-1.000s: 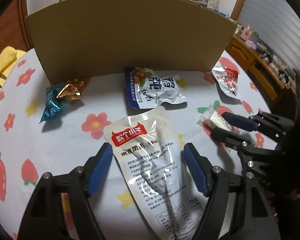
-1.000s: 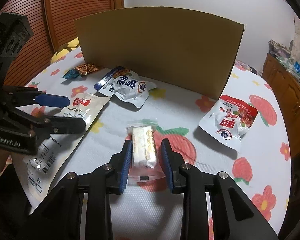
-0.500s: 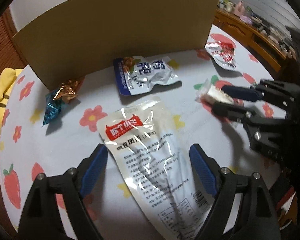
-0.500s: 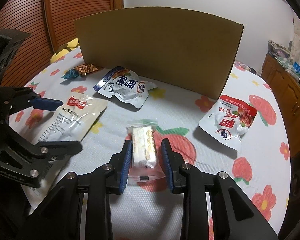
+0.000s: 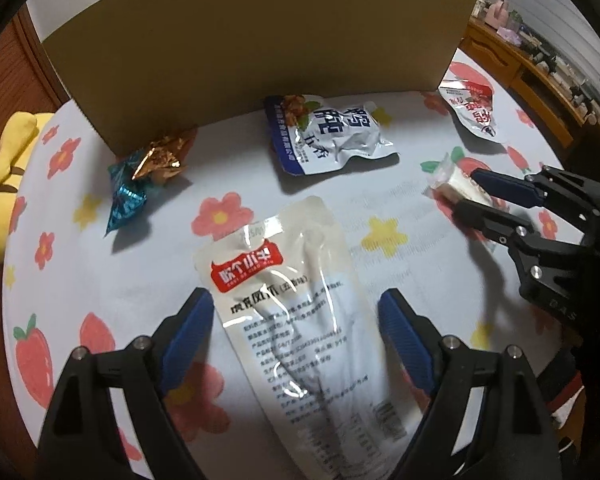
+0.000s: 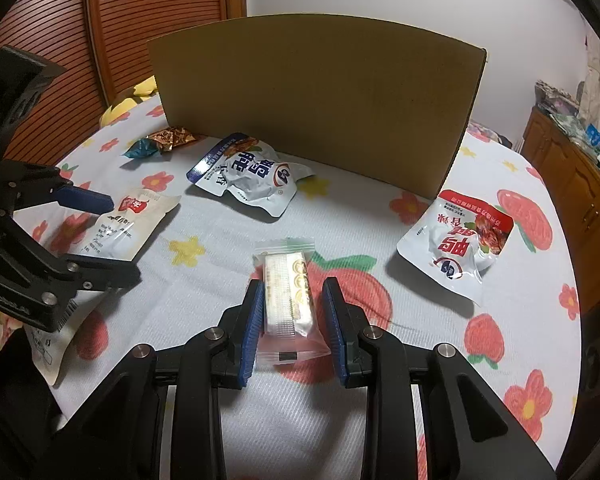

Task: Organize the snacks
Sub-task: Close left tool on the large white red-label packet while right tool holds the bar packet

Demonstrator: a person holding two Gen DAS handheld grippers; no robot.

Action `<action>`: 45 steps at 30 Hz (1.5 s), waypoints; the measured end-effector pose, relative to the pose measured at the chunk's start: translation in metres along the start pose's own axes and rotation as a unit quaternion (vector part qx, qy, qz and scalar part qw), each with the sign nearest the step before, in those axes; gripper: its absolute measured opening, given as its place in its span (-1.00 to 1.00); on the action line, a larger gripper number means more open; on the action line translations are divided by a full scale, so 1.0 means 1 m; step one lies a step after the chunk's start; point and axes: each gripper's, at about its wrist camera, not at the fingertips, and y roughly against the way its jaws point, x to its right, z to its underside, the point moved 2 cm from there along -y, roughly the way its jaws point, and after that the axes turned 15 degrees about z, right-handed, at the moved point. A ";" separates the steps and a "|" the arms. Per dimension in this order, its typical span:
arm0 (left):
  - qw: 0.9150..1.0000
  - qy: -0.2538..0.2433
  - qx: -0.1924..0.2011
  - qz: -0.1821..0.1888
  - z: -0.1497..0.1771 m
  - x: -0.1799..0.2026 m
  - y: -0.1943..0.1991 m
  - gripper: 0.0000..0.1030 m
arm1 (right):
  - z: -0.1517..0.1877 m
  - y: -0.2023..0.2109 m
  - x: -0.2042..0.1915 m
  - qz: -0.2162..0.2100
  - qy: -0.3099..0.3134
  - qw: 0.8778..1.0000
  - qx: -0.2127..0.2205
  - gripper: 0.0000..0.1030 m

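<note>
My left gripper is open, its jaws either side of a long clear pouch with a red label that lies flat on the table; it also shows in the right wrist view. My right gripper has its jaws around a small clear-wrapped wafer bar, with a visible gap on the right side. The bar also shows in the left wrist view. A tall cardboard box stands behind.
A blue-and-white pouch lies before the box. A red-and-white pouch lies at the right. Blue and gold foil candies sit at the box's left corner. A yellow plush toy lies at the table's left edge. The floral tablecloth covers the table.
My left gripper has opened wider and drawn back slightly over the long pouch. My right gripper's jaws have widened a little around the wafer bar.
</note>
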 end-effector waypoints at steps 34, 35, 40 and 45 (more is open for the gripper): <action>0.995 -0.021 0.092 0.018 0.002 0.000 0.040 0.26 | -0.014 -0.007 -0.015 0.010 0.025 0.999 -0.040 -0.23; 0.995 -0.021 0.095 0.019 0.002 0.000 0.042 0.26 | -0.014 -0.006 -0.016 0.008 0.026 0.999 -0.042 -0.29; 0.994 -0.022 0.105 0.018 0.000 0.000 0.051 0.26 | -0.013 -0.003 -0.018 0.011 0.031 0.999 -0.041 -0.62; 0.993 -0.024 0.115 0.019 -0.003 0.001 0.058 0.25 | -0.014 -0.003 -0.019 0.016 0.029 0.999 -0.039 -0.63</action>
